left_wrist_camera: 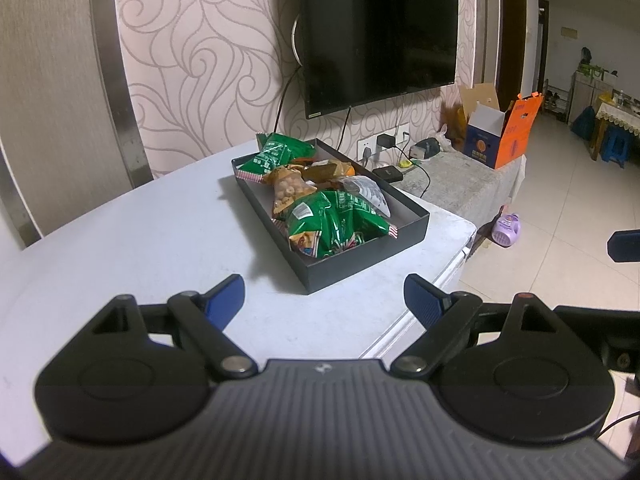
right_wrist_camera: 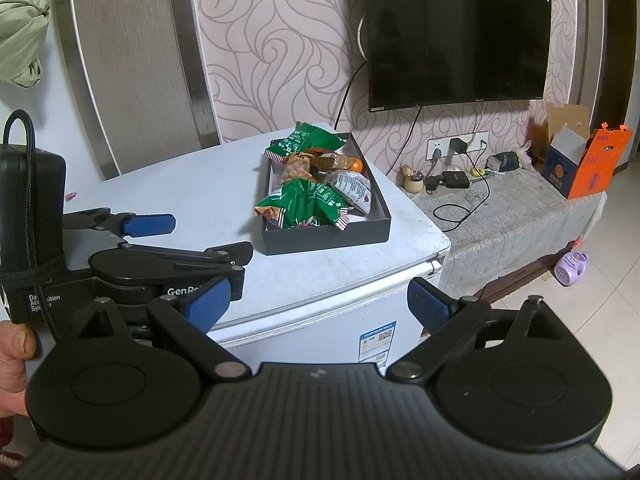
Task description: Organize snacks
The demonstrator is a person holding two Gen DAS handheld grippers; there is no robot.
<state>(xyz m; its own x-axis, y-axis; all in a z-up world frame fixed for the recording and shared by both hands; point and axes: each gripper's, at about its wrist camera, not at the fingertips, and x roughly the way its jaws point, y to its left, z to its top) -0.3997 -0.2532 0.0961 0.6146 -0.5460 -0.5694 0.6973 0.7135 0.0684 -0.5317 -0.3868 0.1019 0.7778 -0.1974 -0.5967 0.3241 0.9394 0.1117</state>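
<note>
A shallow black box (left_wrist_camera: 360, 265) stands on the white appliance top (left_wrist_camera: 140, 240), filled with snack packets: a green packet (left_wrist_camera: 338, 222) at its near end, another green packet (left_wrist_camera: 276, 152) at the far end, a clear bag of round nuts (left_wrist_camera: 289, 192) and a grey-white packet (left_wrist_camera: 366, 192). My left gripper (left_wrist_camera: 324, 300) hovers open over the bare top short of the box, holding nothing. In the right wrist view the same box (right_wrist_camera: 328, 240) lies ahead, with my right gripper (right_wrist_camera: 320, 304) open and holding nothing before the appliance's front edge. The left gripper (right_wrist_camera: 200, 236) shows there at the left, open.
A wall-mounted television (left_wrist_camera: 380, 32) hangs behind the box. To the right runs a low cloth-covered cabinet (right_wrist_camera: 520, 208) with cables, a charger and an orange and blue carton (right_wrist_camera: 580, 164). A purple bottle (right_wrist_camera: 570, 268) lies on the tiled floor. A person's hand (right_wrist_camera: 12, 364) holds the left gripper.
</note>
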